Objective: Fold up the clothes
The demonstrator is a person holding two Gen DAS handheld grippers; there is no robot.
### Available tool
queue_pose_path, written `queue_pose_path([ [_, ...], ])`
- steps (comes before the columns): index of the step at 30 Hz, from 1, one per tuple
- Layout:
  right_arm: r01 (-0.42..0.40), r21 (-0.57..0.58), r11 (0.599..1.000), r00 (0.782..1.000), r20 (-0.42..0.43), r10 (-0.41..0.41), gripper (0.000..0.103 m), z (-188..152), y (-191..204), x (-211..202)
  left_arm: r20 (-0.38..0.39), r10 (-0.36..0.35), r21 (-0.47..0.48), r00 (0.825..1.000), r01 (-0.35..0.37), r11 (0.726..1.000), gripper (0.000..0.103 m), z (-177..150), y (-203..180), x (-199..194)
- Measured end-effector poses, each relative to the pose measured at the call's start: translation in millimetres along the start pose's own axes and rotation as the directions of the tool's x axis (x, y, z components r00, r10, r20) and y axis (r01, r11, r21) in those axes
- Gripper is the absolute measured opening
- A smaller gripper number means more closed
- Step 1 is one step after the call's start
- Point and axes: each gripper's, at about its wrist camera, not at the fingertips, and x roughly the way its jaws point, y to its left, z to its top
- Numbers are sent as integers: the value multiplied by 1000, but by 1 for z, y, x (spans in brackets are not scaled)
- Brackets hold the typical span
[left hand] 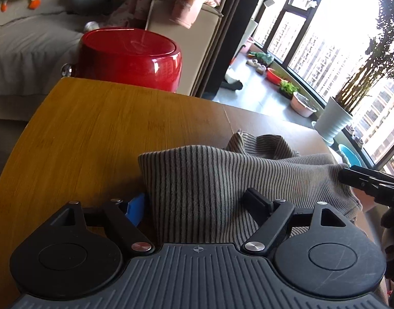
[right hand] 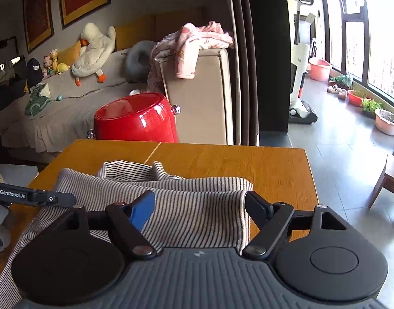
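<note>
On the wooden table (right hand: pixel 248 164), both grippers are hovering wide open over the striped garment (right hand: pixel 197 206), left gripper (left hand: pixel 194 203) and right gripper (right hand: pixel 199 206) gripping nothing; seemingly mid-fold, next needing fresh pinches on its edges

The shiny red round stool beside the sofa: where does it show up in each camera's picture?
Left wrist view: the shiny red round stool sits upper left, beyond the wooden table's far edge.
Right wrist view: it is left of centre, behind the table.
Shared landmark: the striped grey garment.
</note>
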Motion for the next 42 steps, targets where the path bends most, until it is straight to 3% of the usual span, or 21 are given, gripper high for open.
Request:
queue_pose_path([
  [3,24,61,998,999,-45,-21,78,3,-17,27,-1,-1,3,1000,1,1000,85,3,0,3],
  [7,-45,189,981,996,-68,58,80,3,-41,51,-3,-2,7,1000,2,1000,86,8,-1,8],
  [11,-117,160,980,987,-92,133,79,3,-35,56,-8,-4,13,1000,4,1000,87,11,-2,12],
  [12,-113,136,984,987,-97,127,73,4,-31,56,-9,-5,20,1000,5,1000,86,12,-2,13],
  [13,-110,112,988,987,-103,121,68,4,-27,56,-8,-7,24,1000,7,1000,82,13,-3,14],
  [15,-106,100,989,988,-100,116,47,4,-24,58,-7,-13,25,1000,13,1000,70,16,-3,17],
  [16,-110,103,989,988,-97,120,42,5,-24,59,-7,-17,25,1000,17,1000,62,17,-3,18],
  [21,-113,93,989,990,-76,120,31,8,-22,61,9,-25,44,1000,24,999,42,27,-7,21],
  [23,-100,69,993,992,-64,105,28,15,-19,58,32,-28,69,999,26,997,26,33,-12,16],
  [27,-130,-14,991,991,32,131,22,36,-8,20,118,-72,115,990,58,992,25,42,-24,-25],
  [32,-171,-100,980,974,132,183,21,29,3,-62,171,-126,230,977,84,970,25,5,-40,-99],
  [38,-142,-285,948,973,137,187,21,-41,36,-153,102,-149,328,983,108,938,28,-71,-50,-164],
  [42,-69,-398,915,993,60,101,24,-102,52,-179,34,-123,353,992,104,930,36,-114,-51,-182],
])
